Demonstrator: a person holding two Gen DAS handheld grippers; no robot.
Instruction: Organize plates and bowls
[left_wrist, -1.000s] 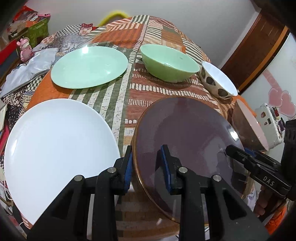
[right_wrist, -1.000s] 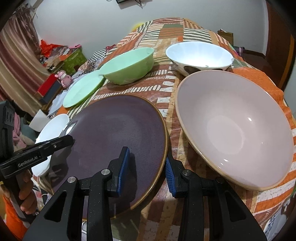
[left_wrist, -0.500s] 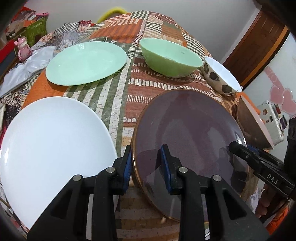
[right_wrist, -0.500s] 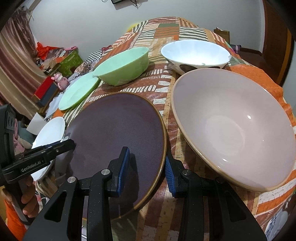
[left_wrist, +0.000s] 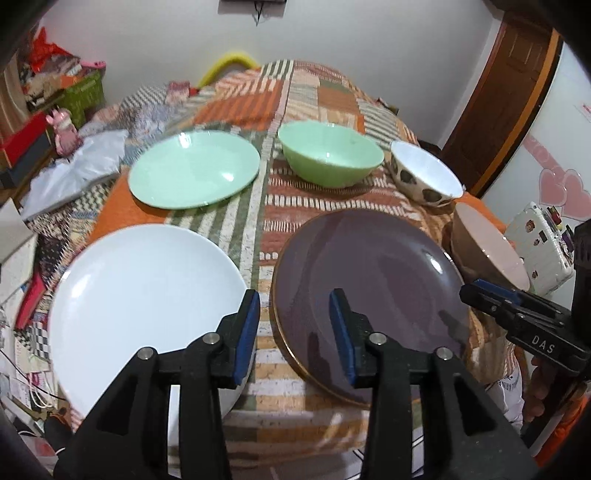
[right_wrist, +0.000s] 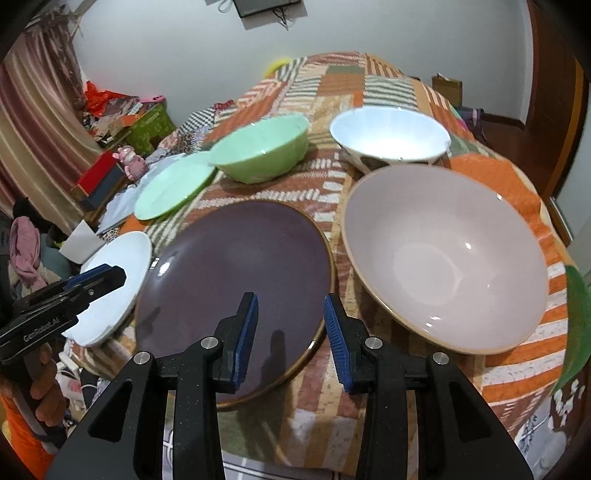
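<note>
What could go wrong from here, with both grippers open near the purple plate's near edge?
1. The purple plate appears to overhang the table's near edge; a nudge from either gripper might tip it off.
2. The left gripper has the white plate beside its left finger, so closing could bump it.
3. The pink bowl sits close beside the purple plate, so lifting could clip its rim.
</note>
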